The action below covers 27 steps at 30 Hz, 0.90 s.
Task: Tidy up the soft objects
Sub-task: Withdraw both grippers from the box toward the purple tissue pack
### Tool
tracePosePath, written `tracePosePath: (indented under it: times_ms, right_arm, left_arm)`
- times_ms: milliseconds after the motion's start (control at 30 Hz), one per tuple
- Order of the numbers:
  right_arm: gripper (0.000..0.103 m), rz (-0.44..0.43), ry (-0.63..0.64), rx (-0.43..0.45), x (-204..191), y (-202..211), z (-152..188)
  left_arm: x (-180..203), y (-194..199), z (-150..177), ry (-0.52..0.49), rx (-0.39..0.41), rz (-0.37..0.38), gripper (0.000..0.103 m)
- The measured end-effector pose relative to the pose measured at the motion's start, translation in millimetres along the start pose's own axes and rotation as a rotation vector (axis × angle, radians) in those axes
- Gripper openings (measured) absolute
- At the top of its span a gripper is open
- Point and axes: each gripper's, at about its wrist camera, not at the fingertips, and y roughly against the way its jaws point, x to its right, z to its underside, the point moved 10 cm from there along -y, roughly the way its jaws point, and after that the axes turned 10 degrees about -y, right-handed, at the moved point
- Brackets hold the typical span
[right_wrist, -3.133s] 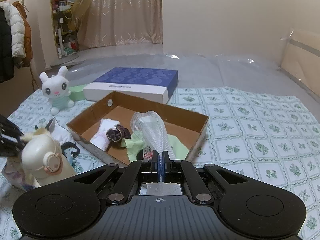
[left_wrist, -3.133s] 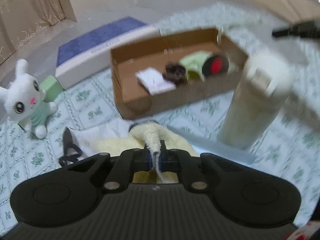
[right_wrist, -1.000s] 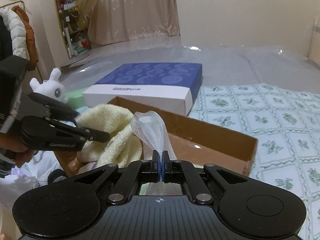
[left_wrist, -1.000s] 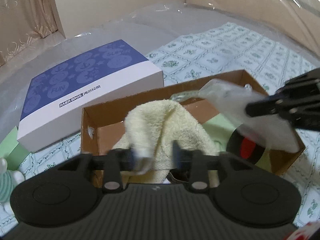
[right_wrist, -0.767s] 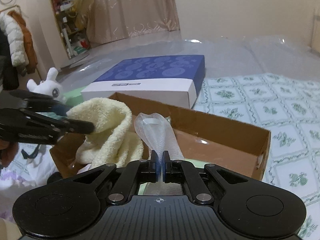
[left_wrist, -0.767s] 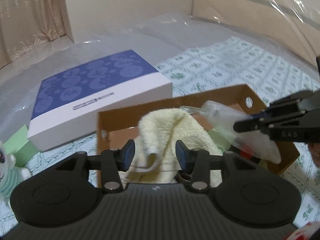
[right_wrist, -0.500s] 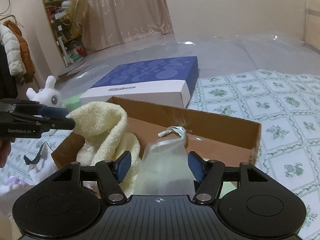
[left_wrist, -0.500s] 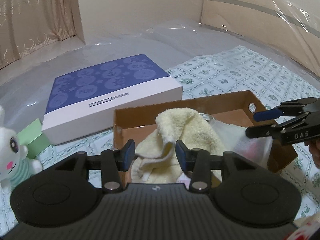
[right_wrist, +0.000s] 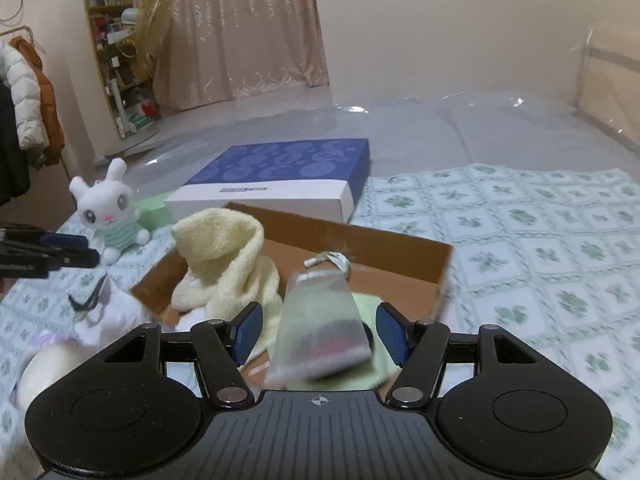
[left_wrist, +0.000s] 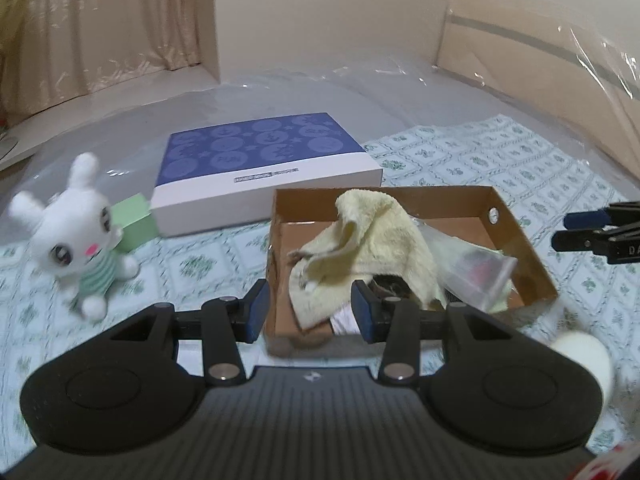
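Both grippers: left gripper (left_wrist: 308,308) and right gripper (right_wrist: 320,332) spread apart, holding nothing.
Pale yellow terry towel (left_wrist: 376,236): heaped inside brown cardboard box (left_wrist: 520,240).
Clear plastic bag (right_wrist: 320,340): blurred, over the box.

Blue box (left_wrist: 266,160), coats (right_wrist: 30,104), bookshelf (right_wrist: 108,20).

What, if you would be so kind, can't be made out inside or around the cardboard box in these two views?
- Items under the yellow towel: hidden by it in both views.
- Contents of the translucent bag: motion-blurred in the right wrist view; only dark and red patches show.
- Cream object at the right edge, left wrist view: blurred.
- Floor of the cardboard box nearest the camera: covered by the open left gripper.
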Motion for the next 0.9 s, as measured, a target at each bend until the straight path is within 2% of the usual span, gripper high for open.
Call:
tracePosePath:
  times_ms: [333, 533, 733, 800, 900]
  right_arm:
    - [0.063, 0.092, 0.034, 0.001, -14.8, 84.8, 44.1]
    - [0.063, 0.127, 0.012, -0.013, -27.4, 127.8, 81.6]
    - [0.063, 0.098, -0.055, 0.007, -47.7, 168.7, 123.9]
    - [0.063, 0.081, -0.086, 0.011, -56.8, 180.7, 144.3]
    - [0.063, 0.046, -0.134, 0.002, -72.1, 193.1, 175.4]
  left_arm:
    - [20.9, 90.9, 60.2, 0.096, 0.011, -0.043, 0.042]
    - [45.8, 139.1, 97.5, 0.157, 0.041, -0.059, 0.05]
    - [69.3, 184.1, 141.9, 0.264, 0.074, -0.068, 0.055]
    - [75.1, 197.2, 158.2, 0.299, 0.078, -0.079, 0.06]
    - [84.8, 215.0, 184.9, 0.335, 0.073, -0.098, 0.063]
